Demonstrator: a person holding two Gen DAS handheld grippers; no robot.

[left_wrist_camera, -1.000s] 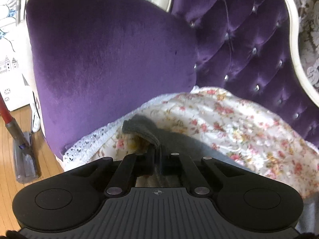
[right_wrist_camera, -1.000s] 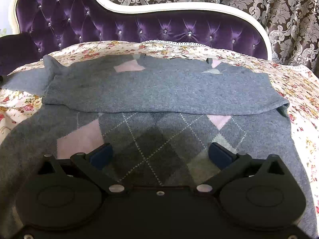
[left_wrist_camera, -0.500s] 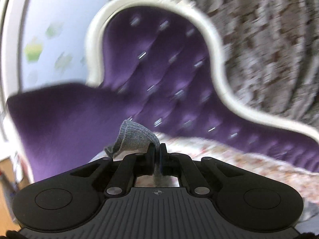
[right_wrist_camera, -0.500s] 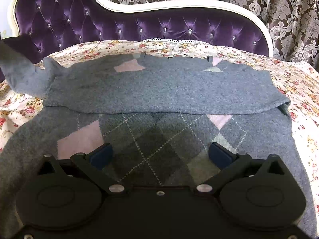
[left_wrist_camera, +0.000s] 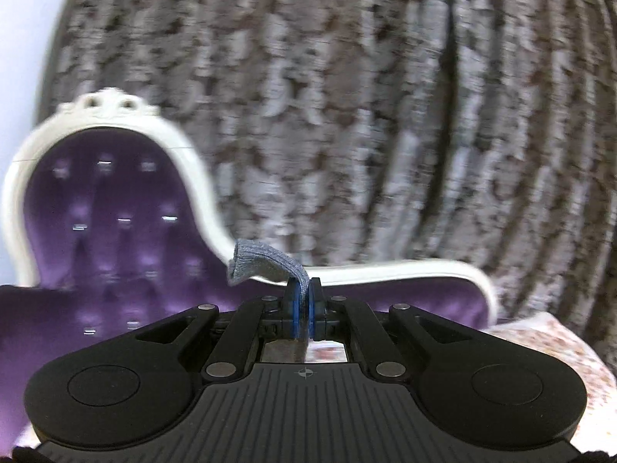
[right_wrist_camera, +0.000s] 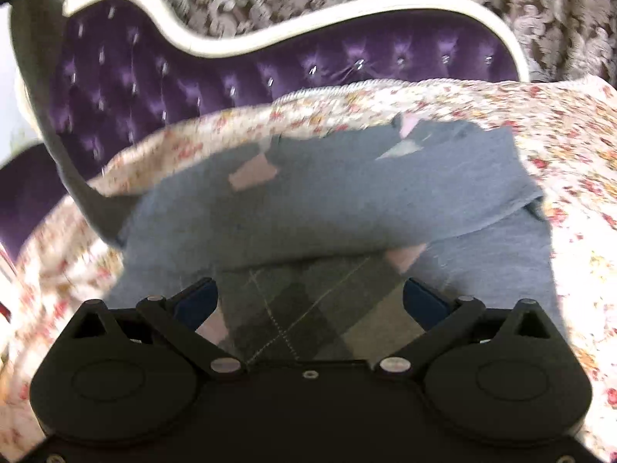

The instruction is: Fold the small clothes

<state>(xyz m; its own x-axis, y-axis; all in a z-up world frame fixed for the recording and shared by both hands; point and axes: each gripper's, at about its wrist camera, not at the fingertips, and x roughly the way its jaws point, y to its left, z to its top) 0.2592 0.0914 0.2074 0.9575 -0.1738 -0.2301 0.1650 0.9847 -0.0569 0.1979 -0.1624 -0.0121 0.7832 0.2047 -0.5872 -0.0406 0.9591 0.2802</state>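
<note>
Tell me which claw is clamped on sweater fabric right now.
The left claw: its blue pads are pressed together on the grey sleeve cuff, lifted off the sofa. The right claw stands wide open above the argyle sweater, gripping nothing.

Black gripper (left_wrist_camera: 303, 301) bodies, blue pads (right_wrist_camera: 422, 301), silver screws.

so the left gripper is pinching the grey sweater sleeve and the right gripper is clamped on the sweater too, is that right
Not quite. The left gripper does pinch the sleeve, but the right gripper is open, as the right wrist view shows: its fingers stand wide apart above the sweater, holding nothing.
</note>
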